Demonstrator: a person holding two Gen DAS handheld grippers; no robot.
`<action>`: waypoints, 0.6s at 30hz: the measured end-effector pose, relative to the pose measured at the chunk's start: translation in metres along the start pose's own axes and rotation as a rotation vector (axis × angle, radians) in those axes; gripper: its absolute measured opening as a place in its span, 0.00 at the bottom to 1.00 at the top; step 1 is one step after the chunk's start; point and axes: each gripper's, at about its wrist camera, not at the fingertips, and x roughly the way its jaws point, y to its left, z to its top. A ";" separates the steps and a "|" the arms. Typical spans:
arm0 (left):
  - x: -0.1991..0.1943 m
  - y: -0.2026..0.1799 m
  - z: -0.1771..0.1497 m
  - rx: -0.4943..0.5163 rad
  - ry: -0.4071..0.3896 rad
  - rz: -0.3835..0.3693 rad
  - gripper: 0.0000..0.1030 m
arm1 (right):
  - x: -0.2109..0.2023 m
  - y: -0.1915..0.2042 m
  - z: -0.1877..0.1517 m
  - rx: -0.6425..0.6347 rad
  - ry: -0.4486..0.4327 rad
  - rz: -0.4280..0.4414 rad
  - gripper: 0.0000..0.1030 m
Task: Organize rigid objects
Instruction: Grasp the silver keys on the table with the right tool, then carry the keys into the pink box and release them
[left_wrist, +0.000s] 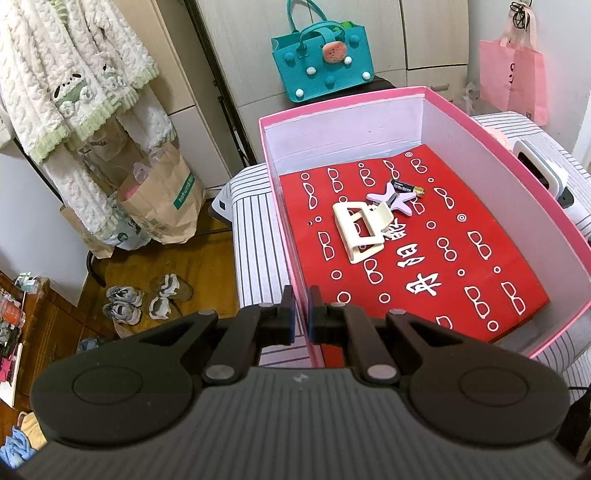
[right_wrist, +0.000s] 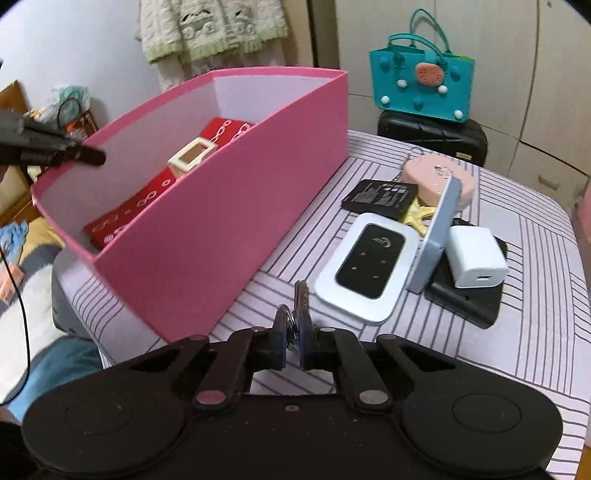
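While the pink box (right_wrist: 221, 206) wall is pinched by the closed left gripper (left_wrist: 301, 314), a small key (right_wrist: 301, 295) is clamped in the right gripper (right_wrist: 292, 332) above the striped counter (right_wrist: 517, 350); it is judged light, stiff, slippery, best held by its flat bow.

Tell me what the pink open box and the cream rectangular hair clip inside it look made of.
The pink open box looks like matte cardboard: thin straight walls, white paper-like lining, no gloss. The cream rectangular hair clip looks like moulded plastic, smooth with a slight sheen and rounded edges, though the exact material can't be confirmed.
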 end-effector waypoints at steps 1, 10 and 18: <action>0.000 0.000 0.000 0.000 0.000 0.001 0.05 | -0.001 -0.001 0.002 0.003 -0.001 -0.003 0.05; 0.001 0.004 0.001 -0.031 0.010 -0.022 0.05 | -0.037 -0.001 0.029 -0.023 -0.069 -0.006 0.03; 0.002 0.010 0.003 -0.062 0.023 -0.051 0.06 | -0.078 0.011 0.073 -0.075 -0.177 0.035 0.03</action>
